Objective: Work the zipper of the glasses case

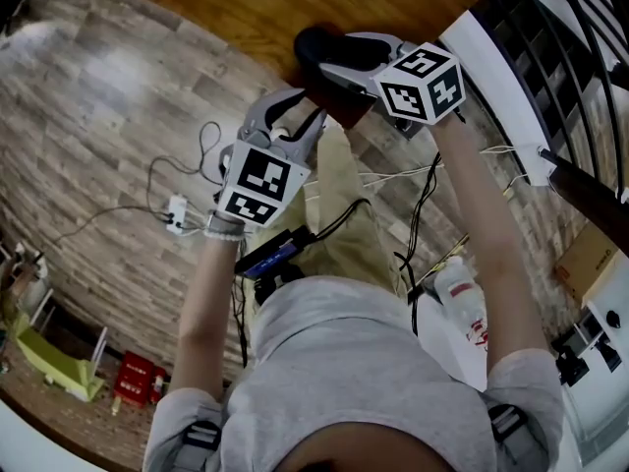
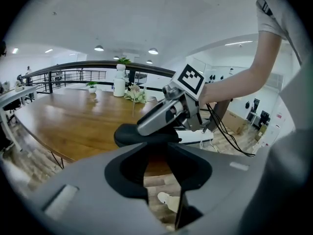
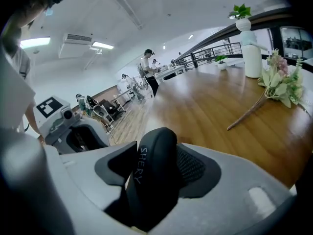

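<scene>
A black glasses case [image 1: 319,47] hangs over the near edge of the wooden table [image 1: 246,8]. My right gripper [image 1: 331,60] is shut on it; in the right gripper view the case [image 3: 154,170] stands on end between the two pads, its lettered edge towards the camera. My left gripper [image 1: 300,106] is just below and left of the case and stands open with nothing between its fingers. In the left gripper view the case [image 2: 137,133] sits right beyond the open jaws, with the right gripper [image 2: 146,125] clamped on it from above. I cannot make out the zipper pull.
A flower sprig [image 3: 274,89] and a white bottle [image 3: 252,53] stand on the table [image 3: 220,102], with a railing behind. Below lie the wood floor, loose cables, a white power strip [image 1: 177,212], a red box [image 1: 138,377] and a plastic bottle [image 1: 464,298].
</scene>
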The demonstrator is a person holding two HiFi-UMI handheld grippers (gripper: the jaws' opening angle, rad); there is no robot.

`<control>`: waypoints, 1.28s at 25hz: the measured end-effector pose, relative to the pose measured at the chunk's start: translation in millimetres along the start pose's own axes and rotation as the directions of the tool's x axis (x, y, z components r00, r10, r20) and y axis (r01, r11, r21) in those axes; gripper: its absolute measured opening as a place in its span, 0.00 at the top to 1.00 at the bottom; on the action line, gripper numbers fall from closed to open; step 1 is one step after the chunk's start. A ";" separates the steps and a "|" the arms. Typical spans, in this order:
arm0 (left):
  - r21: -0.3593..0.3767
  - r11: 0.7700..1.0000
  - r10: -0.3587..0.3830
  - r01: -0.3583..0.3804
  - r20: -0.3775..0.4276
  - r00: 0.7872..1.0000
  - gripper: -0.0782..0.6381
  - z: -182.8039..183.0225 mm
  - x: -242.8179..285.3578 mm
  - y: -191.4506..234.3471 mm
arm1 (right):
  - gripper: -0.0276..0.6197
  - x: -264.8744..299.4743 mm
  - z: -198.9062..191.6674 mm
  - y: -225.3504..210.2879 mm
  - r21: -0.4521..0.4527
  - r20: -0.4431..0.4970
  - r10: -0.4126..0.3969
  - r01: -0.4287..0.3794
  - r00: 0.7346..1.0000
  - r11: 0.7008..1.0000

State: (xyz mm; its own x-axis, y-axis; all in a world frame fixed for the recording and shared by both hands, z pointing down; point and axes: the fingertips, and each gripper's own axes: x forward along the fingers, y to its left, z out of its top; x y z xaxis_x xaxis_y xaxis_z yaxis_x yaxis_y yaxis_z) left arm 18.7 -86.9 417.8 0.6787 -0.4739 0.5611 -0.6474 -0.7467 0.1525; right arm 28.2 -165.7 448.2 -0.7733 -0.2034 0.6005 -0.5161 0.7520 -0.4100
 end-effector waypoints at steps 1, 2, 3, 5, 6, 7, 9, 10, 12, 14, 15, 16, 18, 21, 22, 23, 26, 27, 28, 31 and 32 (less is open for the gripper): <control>0.003 1.000 -0.013 0.013 -0.009 1.000 0.71 -3.5 4.6 -3.5 | 0.56 0.7 -0.1 -0.9 0.010 0.004 0.005 -0.005 1.000 1.000; 0.005 1.000 -0.025 0.025 -0.019 1.000 0.71 -7.0 9.0 -7.1 | 0.56 1.3 -0.2 -1.6 0.018 0.008 0.009 -0.009 1.000 1.000; 0.007 0.999 -0.035 0.035 -0.028 0.999 0.71 -10.4 13.4 -10.4 | 0.56 2.0 -0.4 -2.1 0.024 0.011 0.013 -0.013 1.000 1.000; 0.012 0.999 -0.052 0.053 -0.046 0.998 0.70 -16.5 22.3 -16.7 | 0.56 3.0 -0.8 -2.7 0.030 0.018 0.018 -0.018 1.000 0.999; 0.015 0.998 -0.061 0.062 -0.054 0.997 0.70 -18.9 26.8 -19.6 | 0.56 3.3 -0.8 -2.8 0.030 0.021 0.019 -0.020 1.000 0.999; 0.020 0.997 -0.068 0.069 -0.063 0.996 0.70 -20.9 30.8 -22.2 | 0.56 3.7 -0.4 -2.7 0.030 0.024 0.019 -0.020 1.000 0.999; 0.030 0.996 -0.076 0.079 -0.083 0.994 0.69 -24.3 36.2 -26.1 | 0.56 4.5 1.1 -1.3 0.026 0.030 0.018 -0.019 0.999 0.999; 0.033 0.996 -0.077 0.080 -0.094 0.993 0.69 -26.0 37.8 -27.5 | 0.56 5.0 1.9 -0.2 0.026 0.032 0.018 -0.019 0.999 0.999; 0.036 0.996 -0.082 0.086 -0.111 0.990 0.69 -28.8 43.5 -30.4 | 0.56 6.4 2.6 0.1 0.028 0.036 0.021 -0.022 0.999 0.999; 0.044 0.995 -0.088 0.095 -0.126 0.988 0.69 -31.9 52.1 -32.2 | 0.56 8.5 2.1 -2.3 0.032 0.039 0.026 -0.027 0.999 0.999; 0.045 0.994 -0.089 0.096 -0.134 0.987 0.69 -33.7 55.3 -32.3 | 0.56 9.4 2.1 -3.0 0.033 0.041 0.027 -0.029 0.999 0.999; 0.044 0.995 -0.088 0.095 -0.141 0.986 0.69 -35.1 57.0 -32.2 | 0.56 10.1 2.4 -2.7 0.032 0.042 0.028 -0.029 0.999 0.999; 0.038 0.996 -0.079 0.085 -0.149 0.986 0.70 -36.4 57.5 -32.2 | 0.56 10.4 3.3 -0.7 0.029 0.044 0.026 -0.027 0.999 0.999; 0.035 0.997 -0.062 0.068 -0.155 0.986 0.70 -35.6 57.6 -33.4 | 0.57 9.2 4.4 2.7 0.023 0.047 0.022 -0.023 0.999 0.999; 0.035 0.997 -0.058 0.064 -0.157 0.986 0.70 -35.3 58.2 -34.5 | 0.57 8.4 4.4 3.7 0.022 0.048 0.021 -0.022 0.999 1.000; 0.035 0.998 -0.053 0.059 -0.160 0.986 0.70 -35.0 59.1 -35.2 | 0.57 7.7 4.5 4.4 0.021 0.050 0.021 -0.022 0.999 1.000; 0.030 0.999 -0.034 0.040 -0.170 0.985 0.71 -34.7 60.5 -35.7 | 0.57 6.2 5.3 5.9 0.019 0.053 0.023 -0.024 0.998 1.000; 0.027 0.999 -0.029 0.034 -0.173 0.985 0.72 -34.7 60.0 -36.1 | 0.57 5.5 5.6 7.1 0.018 0.053 0.023 -0.024 0.998 1.000; 0.025 0.999 -0.025 0.030 -0.175 0.984 0.72 -34.7 59.5 -36.7 | 0.56 4.8 6.0 8.5 0.017 0.054 0.023 -0.024 0.998 1.000; 0.008 1.000 -0.014 0.015 -0.180 0.984 0.72 -33.7 61.2 -37.6 | 0.56 3.7 6.2 10.0 0.015 0.057 0.024 -0.025 0.998 1.000; -0.001 1.000 -0.006 0.006 -0.180 0.984 0.73 -33.4 62.3 -36.6 | 0.56 3.9 6.0 9.5 0.015 0.058 0.024 -0.025 0.998 1.000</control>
State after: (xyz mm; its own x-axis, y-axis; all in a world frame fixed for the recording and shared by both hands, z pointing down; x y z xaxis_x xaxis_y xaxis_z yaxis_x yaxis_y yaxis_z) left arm 73.1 -73.5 474.3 0.6091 -0.3772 0.6976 -0.6434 -0.7493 0.1566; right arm 18.1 -163.1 442.5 -0.8052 -0.2213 0.5502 -0.5025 0.7472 -0.4349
